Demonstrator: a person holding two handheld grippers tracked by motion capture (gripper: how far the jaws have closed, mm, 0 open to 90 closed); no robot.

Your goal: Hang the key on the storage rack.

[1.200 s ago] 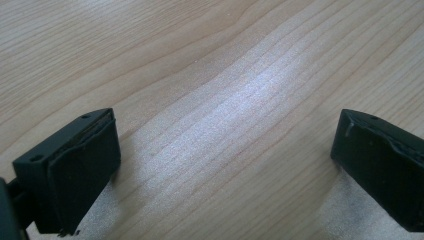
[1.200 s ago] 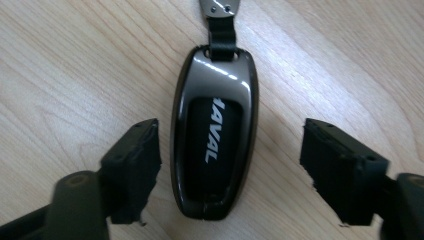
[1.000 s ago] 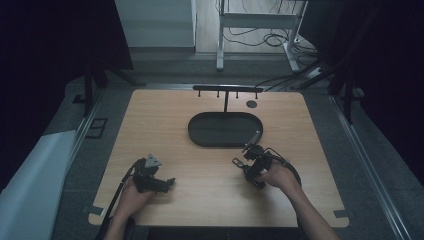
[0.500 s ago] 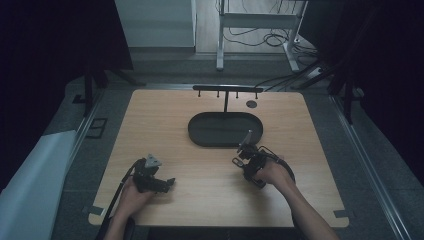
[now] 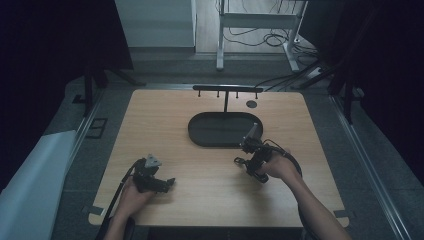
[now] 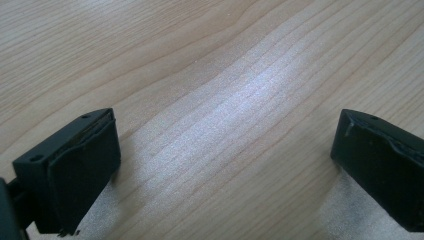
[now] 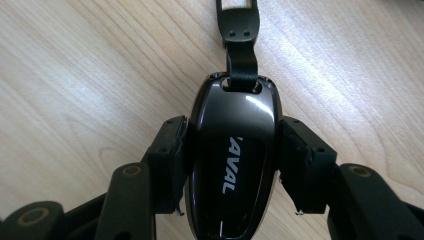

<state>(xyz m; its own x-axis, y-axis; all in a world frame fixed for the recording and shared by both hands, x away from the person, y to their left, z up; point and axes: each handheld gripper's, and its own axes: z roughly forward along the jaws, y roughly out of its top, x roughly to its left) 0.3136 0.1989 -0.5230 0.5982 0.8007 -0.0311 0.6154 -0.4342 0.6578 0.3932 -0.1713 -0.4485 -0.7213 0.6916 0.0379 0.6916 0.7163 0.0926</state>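
My right hand-held gripper (image 7: 231, 165) clamps a glossy black oval key fob (image 7: 231, 155) — its white lettering and strap read clearly in the right gripper view; left hand-held gripper (image 6: 225, 165) gapes wide over the wooden tabletop (image 6: 210, 75).

Dim high view with dark surroundings; the pale wooden table (image 5: 210, 180) is evenly lit. Gripper views brighter: sheen on wood grain, glare on the glossy black key fob (image 7: 231, 155).

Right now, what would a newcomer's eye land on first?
The glossy black key fob clamped in the right claw, just above the wooden table. Next, the dark oval tray at mid-table, with a black hook rack behind it. The left claw rests open, empty.
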